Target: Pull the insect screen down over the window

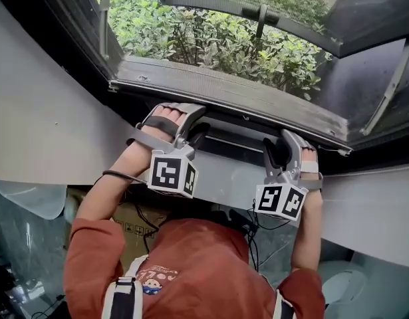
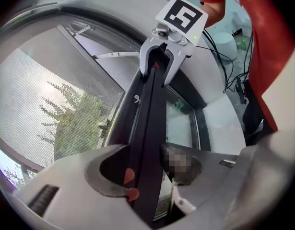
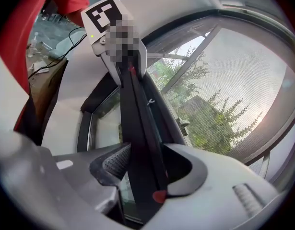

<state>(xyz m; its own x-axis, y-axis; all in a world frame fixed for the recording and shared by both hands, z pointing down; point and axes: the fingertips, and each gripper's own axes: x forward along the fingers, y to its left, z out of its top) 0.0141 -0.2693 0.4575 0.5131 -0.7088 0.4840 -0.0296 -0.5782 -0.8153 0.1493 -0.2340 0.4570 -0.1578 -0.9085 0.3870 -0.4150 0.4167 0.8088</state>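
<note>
The insect screen's dark pull bar [image 1: 234, 141] lies low across the window, just inside the grey bottom frame [image 1: 224, 92]. My left gripper [image 1: 194, 130] has the bar's left part between its jaws, and in the left gripper view both of that gripper's [image 2: 145, 171] jaws lie against the bar [image 2: 149, 128]. My right gripper [image 1: 276, 150] straddles the right part. In the right gripper view the bar [image 3: 140, 128] runs between this gripper's [image 3: 145, 171] spread jaws, and the ribbed pad [image 3: 116, 162] does not press on it. Mesh [image 3: 243, 80] covers the opening beyond.
Green shrubs [image 1: 211, 38] show outside past the open casement and its metal stay [image 1: 390, 85]. A white wall ledge [image 1: 44, 131] runs under the window. Below it are a cardboard box [image 1: 134, 234], black cables [image 1: 264, 224] and a white fixture [image 1: 340, 281].
</note>
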